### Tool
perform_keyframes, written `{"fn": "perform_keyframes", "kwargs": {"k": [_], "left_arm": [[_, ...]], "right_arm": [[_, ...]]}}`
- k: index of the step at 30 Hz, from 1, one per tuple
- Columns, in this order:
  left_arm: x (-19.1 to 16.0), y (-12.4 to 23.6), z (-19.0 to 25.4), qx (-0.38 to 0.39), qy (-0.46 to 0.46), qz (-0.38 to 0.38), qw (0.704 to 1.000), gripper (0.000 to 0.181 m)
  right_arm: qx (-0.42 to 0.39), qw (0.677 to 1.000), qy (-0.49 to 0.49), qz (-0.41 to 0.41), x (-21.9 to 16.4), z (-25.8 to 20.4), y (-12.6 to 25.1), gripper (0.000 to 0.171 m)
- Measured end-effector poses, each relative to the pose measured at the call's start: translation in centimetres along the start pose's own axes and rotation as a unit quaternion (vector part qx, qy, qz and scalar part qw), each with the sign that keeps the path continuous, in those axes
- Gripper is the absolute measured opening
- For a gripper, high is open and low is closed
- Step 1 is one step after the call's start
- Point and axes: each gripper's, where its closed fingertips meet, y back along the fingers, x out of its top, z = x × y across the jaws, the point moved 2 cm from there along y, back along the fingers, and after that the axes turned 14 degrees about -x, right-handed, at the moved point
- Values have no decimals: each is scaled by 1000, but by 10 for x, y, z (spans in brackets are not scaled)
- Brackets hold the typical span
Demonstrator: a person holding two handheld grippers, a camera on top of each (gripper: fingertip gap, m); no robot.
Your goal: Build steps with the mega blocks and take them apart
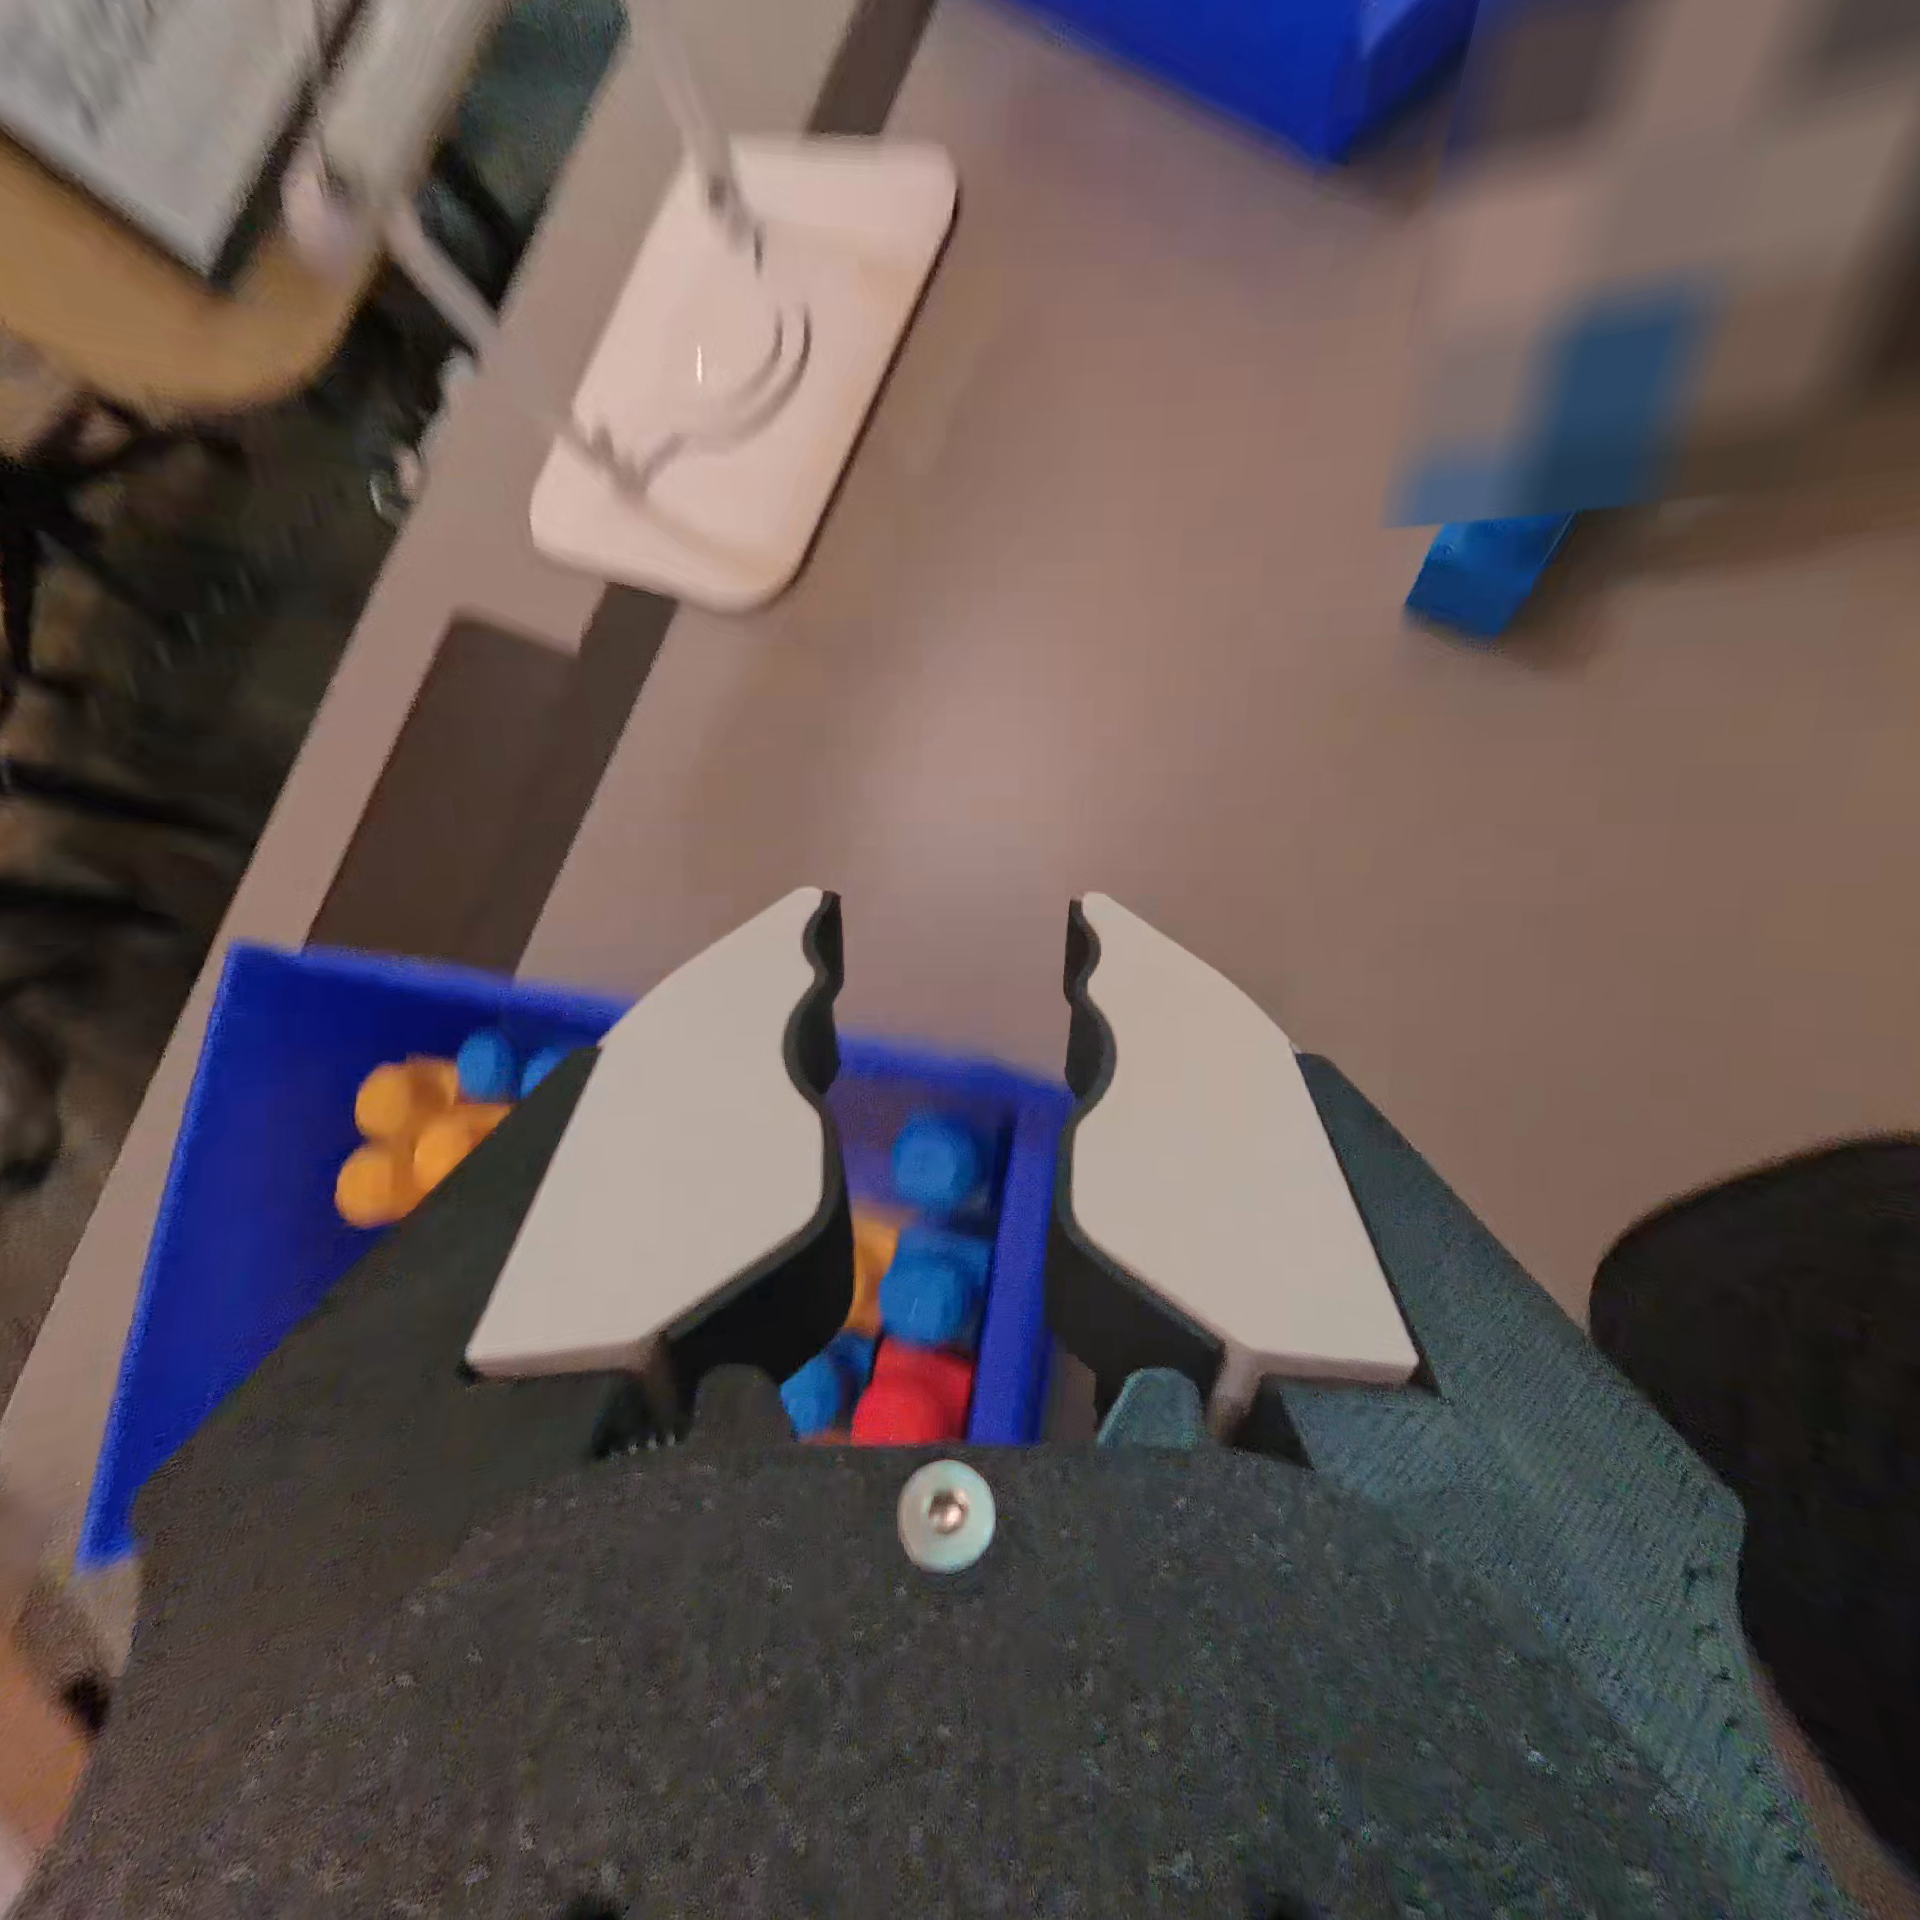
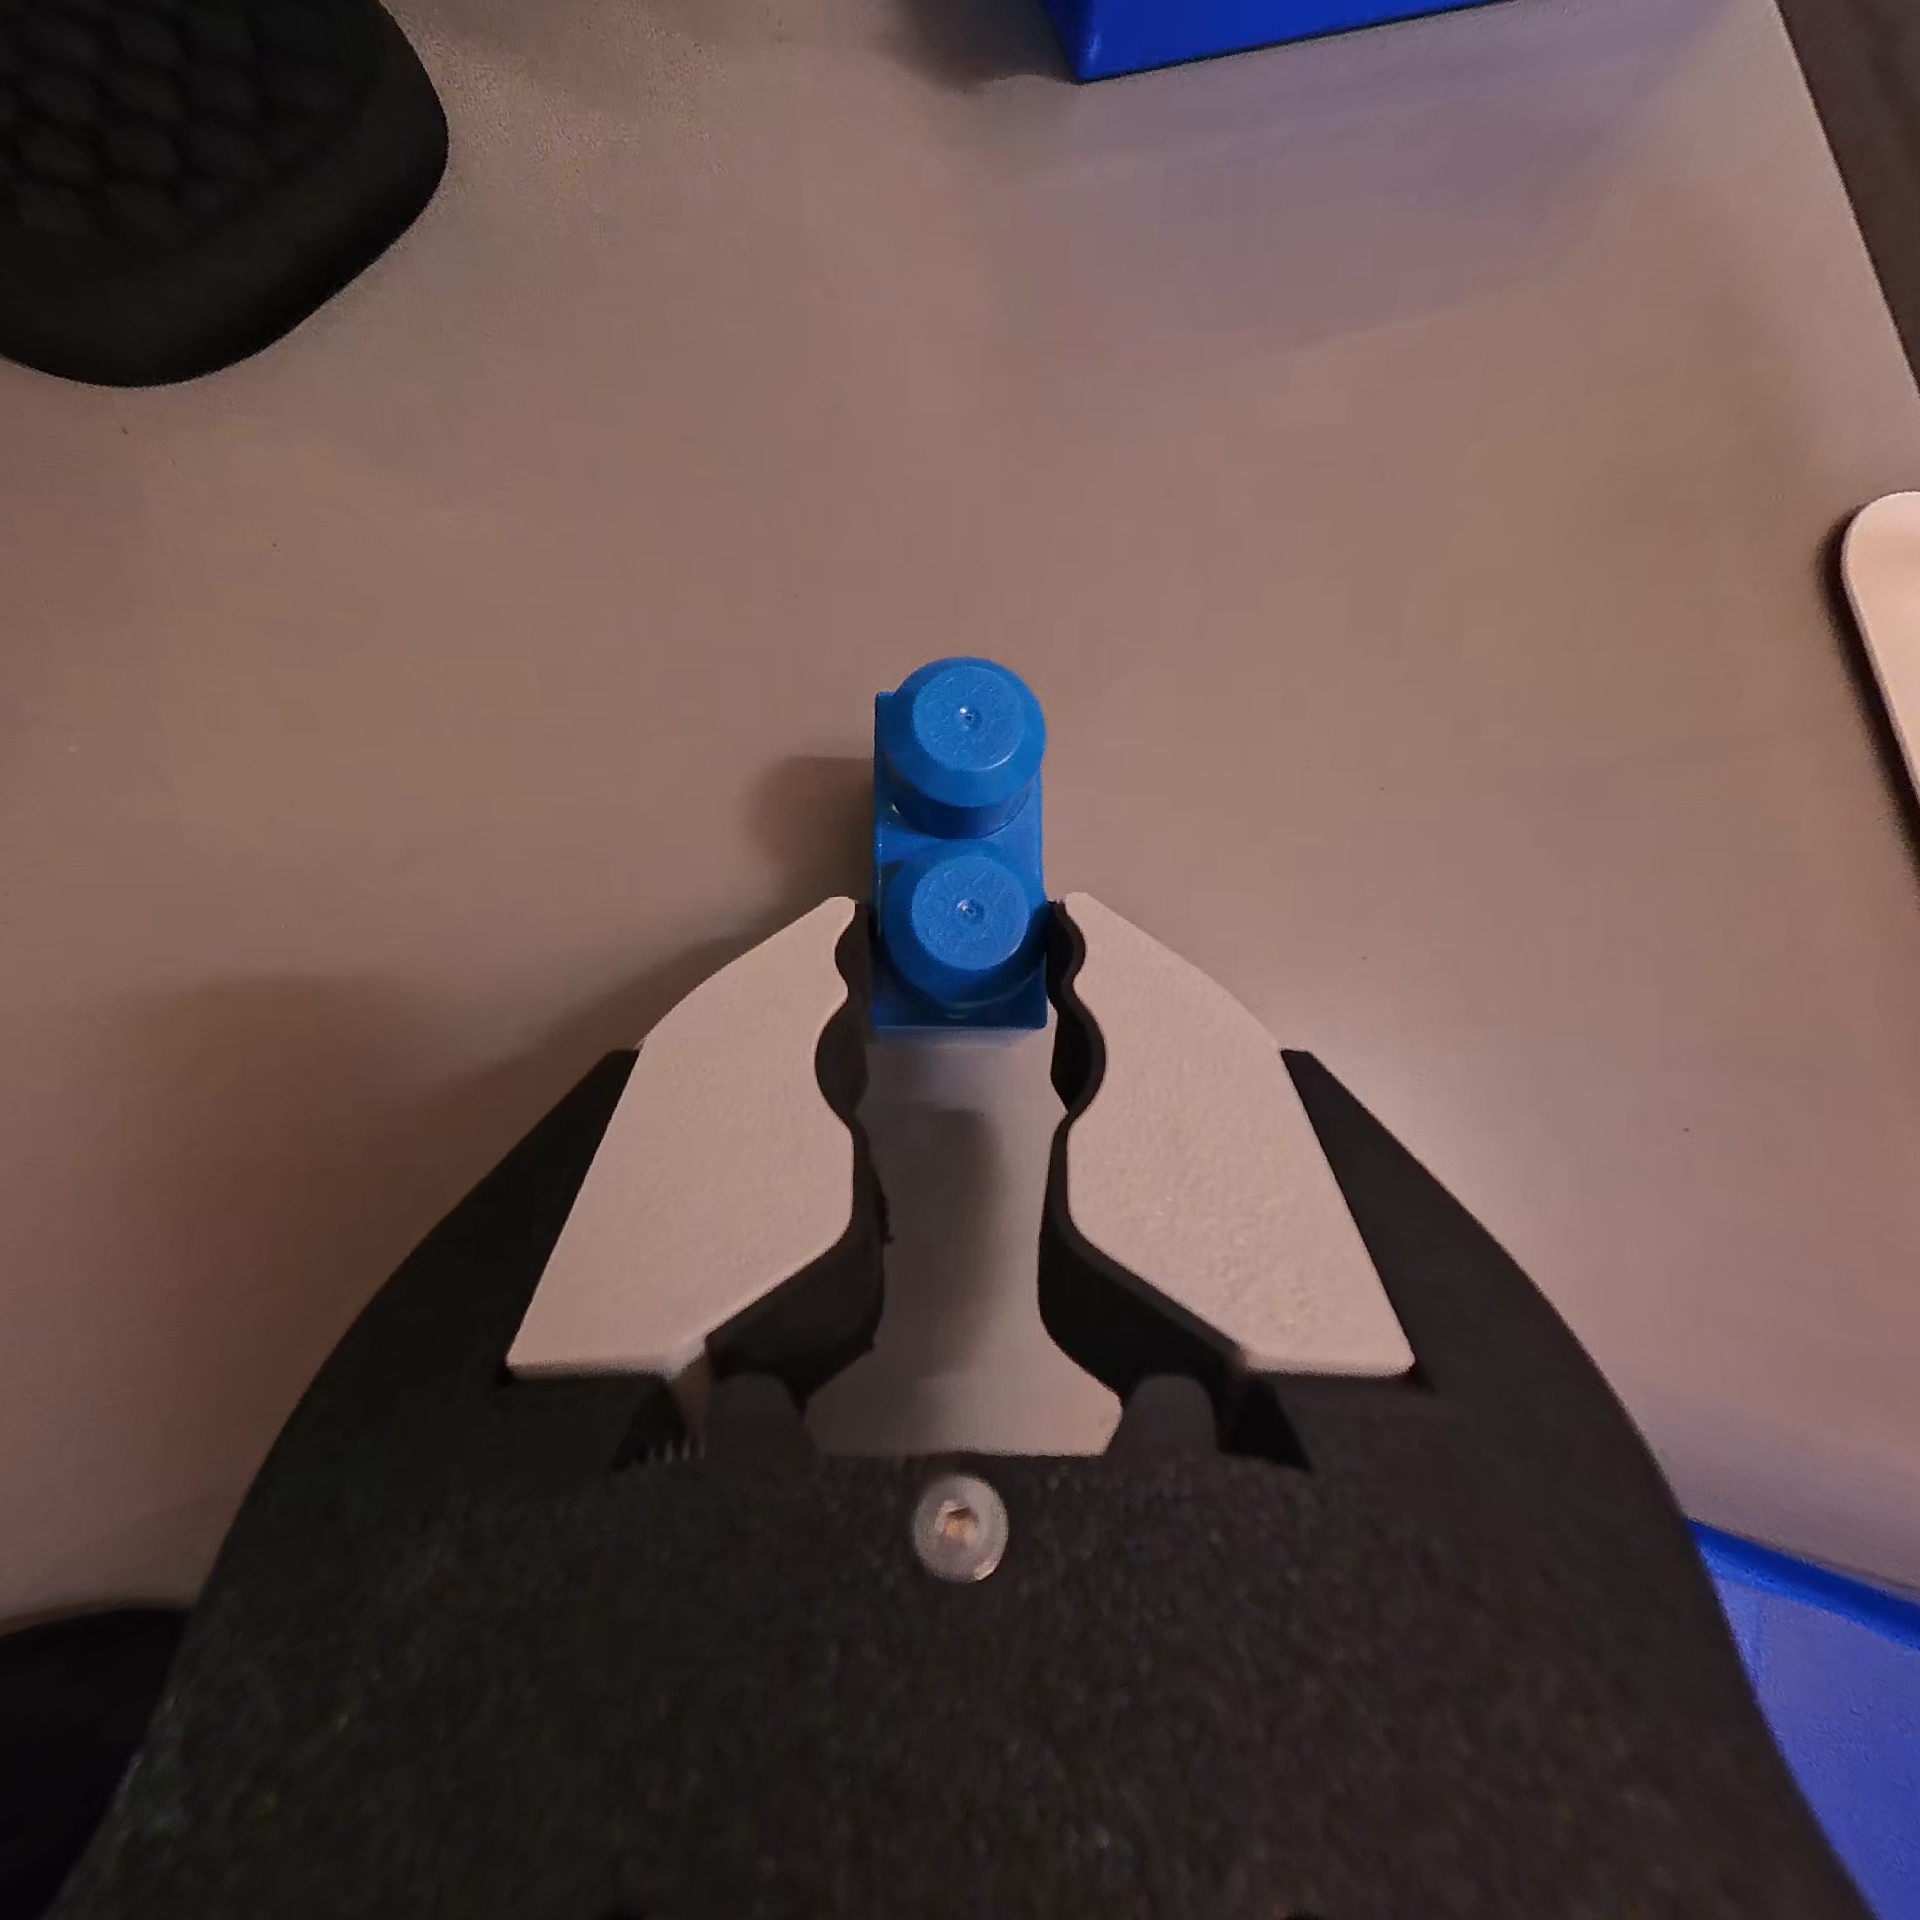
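On grey table (image 2: 623,520), only one blue two-stud block (image 2: 961,862), clamped at near stud by right gripper (image 2: 956,966). Left gripper (image 1: 951,987) parted and empty above blue bin (image 1: 281,1091) of loose blocks (image 1: 930,1247). Apparently just started; no steps yet.

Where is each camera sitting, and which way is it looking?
Left wrist view: sits on the left gripper, looking down past open fingers at a blue bin of blocks by the table's edge.
Right wrist view: sits on the right gripper, looking down at the blue block it grips, standing on the table.
Both show: the grey table and a white flat thing.
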Motion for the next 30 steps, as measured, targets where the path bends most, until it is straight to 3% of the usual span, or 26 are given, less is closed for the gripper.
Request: {"fn": "perform_keyframes", "kwargs": {"k": [5,9,21,26,30], "left_arm": [[-70,-4,-18,-43,55,-162,984,43],[-103,-21,-18,-88,69,-247,963,45],[-118,-53,-25,-126,59,-320,937,32],[-116,-54,-26,-122,39,-326,936,29],[-106,-33,-33,-91,46,-308,946,29]], "right_arm": [[-3,1000,1,-1,0,0,0,32],[-4,1000,1,-1,-1,1,0,33],[-2,1000,1,2,-1,1,-1,33],[-3,1000,2,1,-1,1,-1,33],[-3,1000,1,2,-1,2,-1,33]]}}
